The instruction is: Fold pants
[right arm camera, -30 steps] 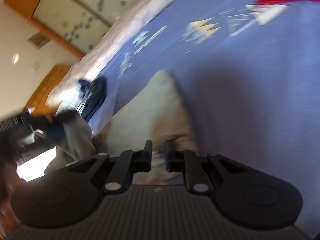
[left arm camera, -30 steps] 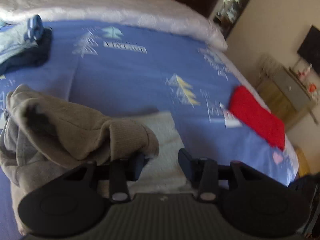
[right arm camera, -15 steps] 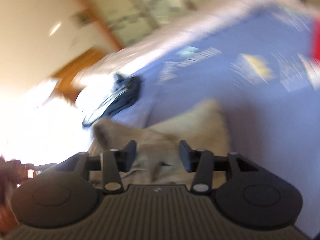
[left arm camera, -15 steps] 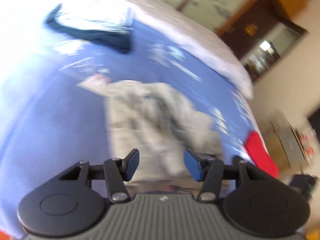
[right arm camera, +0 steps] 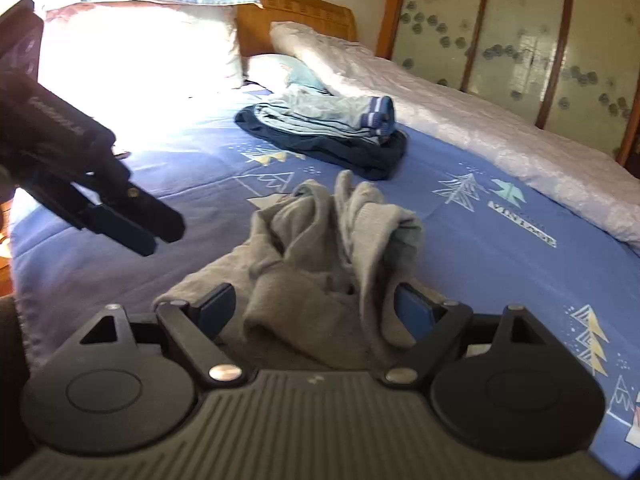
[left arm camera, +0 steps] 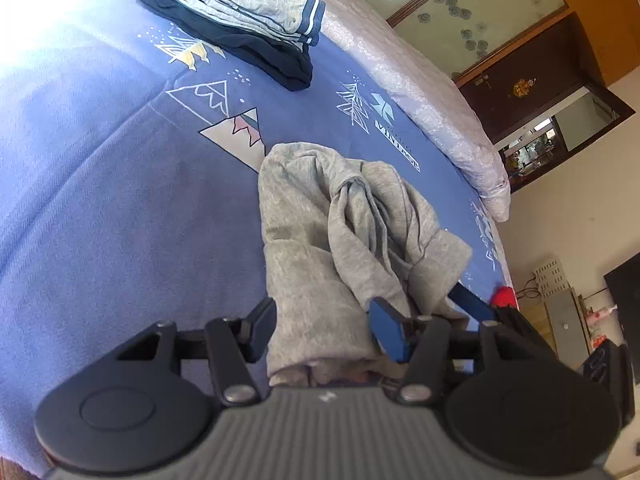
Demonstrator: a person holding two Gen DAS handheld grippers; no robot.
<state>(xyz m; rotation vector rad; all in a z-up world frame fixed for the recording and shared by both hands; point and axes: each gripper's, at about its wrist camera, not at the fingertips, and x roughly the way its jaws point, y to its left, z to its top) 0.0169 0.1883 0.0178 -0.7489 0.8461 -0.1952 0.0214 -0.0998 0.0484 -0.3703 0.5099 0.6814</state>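
Lying crumpled ahead of both claws, the grey pants (right arm camera: 328,256) remain unfolded; the right claw (right arm camera: 320,312) has just opened wide, the left claw (left arm camera: 320,328) half-open, both empty.

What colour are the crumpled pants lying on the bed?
Light grey pants, on a blue bedspread; clearest from the left wrist view.

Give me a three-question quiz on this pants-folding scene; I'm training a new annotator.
1. True or false: the grey pants lie neatly folded on the blue bedsheet.
2. What rests on the navy garment near the pillows? A) light striped clothes B) a red cloth C) a book
3. Fill in: the right gripper has its jaws ____.

Key: 1 false, they are crumpled; 2 A, the light striped clothes; 3 open.
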